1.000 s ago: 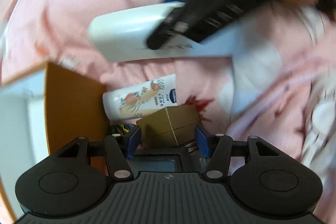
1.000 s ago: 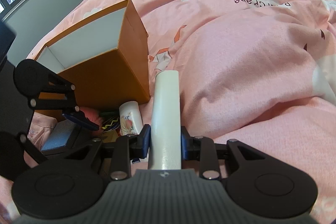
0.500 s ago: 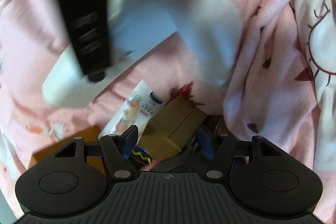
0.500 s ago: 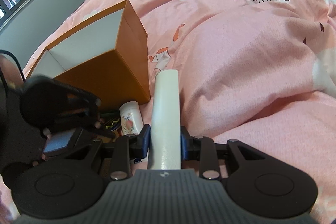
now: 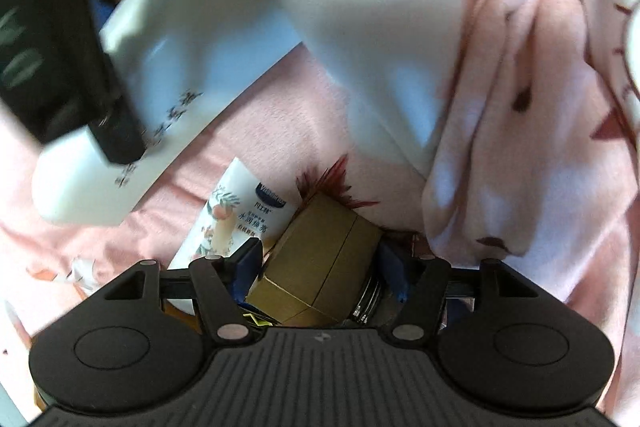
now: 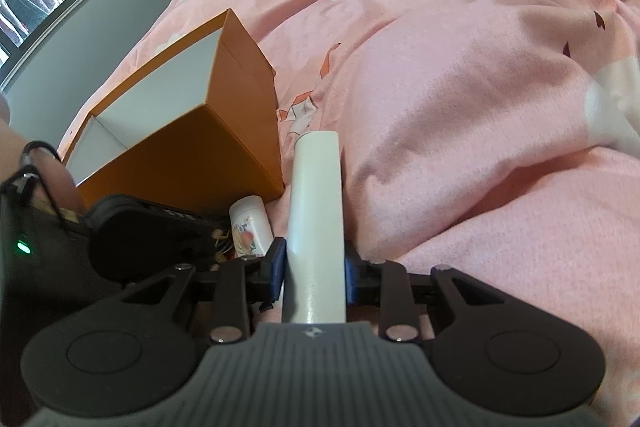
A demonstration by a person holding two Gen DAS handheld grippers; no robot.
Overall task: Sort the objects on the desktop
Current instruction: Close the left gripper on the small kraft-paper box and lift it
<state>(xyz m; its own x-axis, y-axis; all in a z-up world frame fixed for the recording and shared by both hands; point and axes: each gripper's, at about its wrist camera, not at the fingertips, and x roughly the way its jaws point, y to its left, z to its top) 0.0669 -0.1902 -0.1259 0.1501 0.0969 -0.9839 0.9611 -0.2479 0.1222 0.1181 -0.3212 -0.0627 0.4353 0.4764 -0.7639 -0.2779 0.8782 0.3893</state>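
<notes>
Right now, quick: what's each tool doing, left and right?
Left tool: open, straddling the small gold box, pads not clearly pressing it.
Right tool: shut on the white tube.

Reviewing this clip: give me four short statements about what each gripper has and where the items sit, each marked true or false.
1. The right gripper is shut on a white tube. True.
2. The gold box sits between the left gripper's fingers. True.
3. The orange box has its lid on. False: it is open, its white inside showing.
4. The peach-print tube lies inside the orange box. False: it lies on the pink blanket beside it.
</notes>
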